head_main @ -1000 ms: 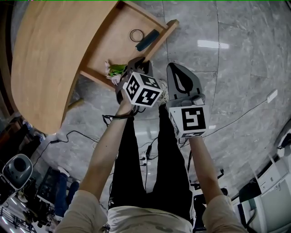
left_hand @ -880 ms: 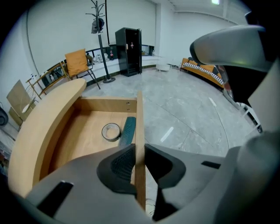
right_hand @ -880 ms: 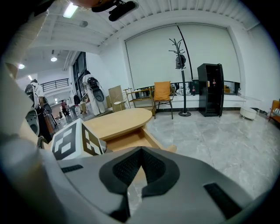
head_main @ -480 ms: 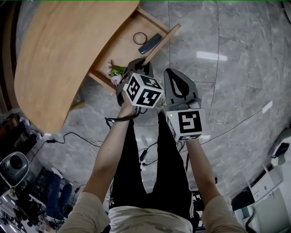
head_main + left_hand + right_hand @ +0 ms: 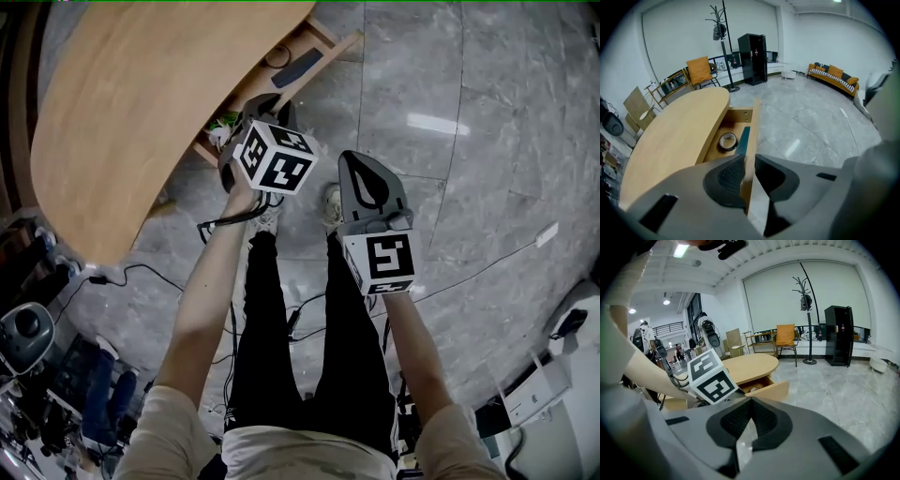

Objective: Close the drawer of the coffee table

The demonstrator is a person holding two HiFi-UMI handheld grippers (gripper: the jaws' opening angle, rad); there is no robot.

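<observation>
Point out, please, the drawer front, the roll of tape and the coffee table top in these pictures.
drawer front [image 5: 753, 136]: left gripper view, on the board's top edge.
roll of tape [image 5: 727, 141]: left gripper view, on the roll's upper face, inside the drawer.
coffee table top [image 5: 141, 103]: head view, on bare wooden surface.

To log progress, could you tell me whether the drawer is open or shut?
Open: the drawer juts out from the table, and a tape roll shows inside.
</observation>
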